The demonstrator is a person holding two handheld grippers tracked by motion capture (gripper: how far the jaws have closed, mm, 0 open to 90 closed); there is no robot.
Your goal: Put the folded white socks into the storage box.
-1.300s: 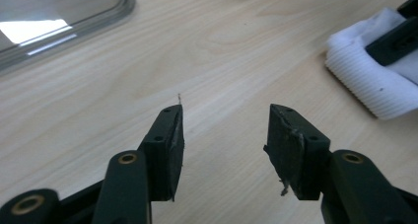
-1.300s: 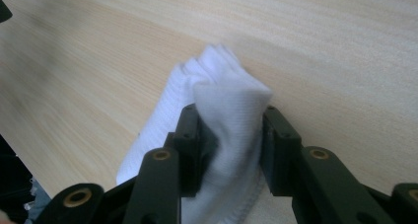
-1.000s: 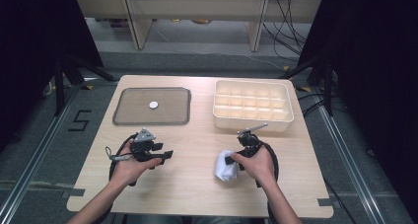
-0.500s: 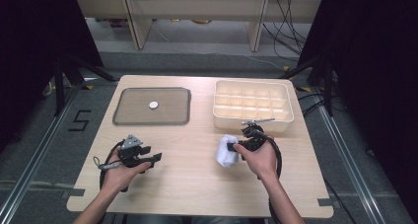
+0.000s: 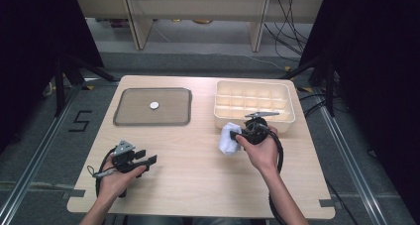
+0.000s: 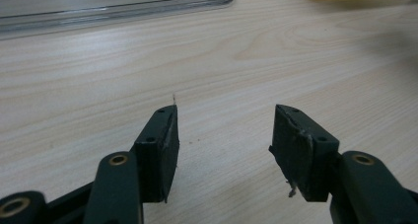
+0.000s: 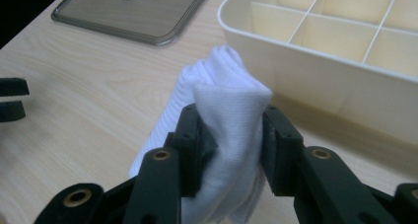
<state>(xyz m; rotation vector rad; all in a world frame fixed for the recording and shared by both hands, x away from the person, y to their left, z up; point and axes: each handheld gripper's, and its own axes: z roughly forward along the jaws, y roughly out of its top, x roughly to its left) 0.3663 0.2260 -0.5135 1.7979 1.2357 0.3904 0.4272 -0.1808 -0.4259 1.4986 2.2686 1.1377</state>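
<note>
A folded white cloth (image 7: 224,115) is pinched between the black jaws of my right gripper (image 7: 231,135) and hangs a little above the wooden table. In the high view that cloth (image 5: 229,138) sits just in front of the cream divided box (image 5: 253,104), with the right gripper (image 5: 239,136) at its right side. My left gripper (image 5: 151,159) rests low at the table's front left, jaws apart. In the left gripper view the two pads of the left gripper (image 6: 224,135) stand wide over bare wood with nothing between them.
A clear flat lid (image 5: 152,106) with a small white knob (image 5: 154,105) lies at the back left. The cream box's compartments (image 7: 345,31) look bare. Dark floor, shelving legs and cables surround the table.
The right gripper has risen with the cloth and moved toward the cream box. The left hand has drawn back toward the front left edge and sunk lower.
</note>
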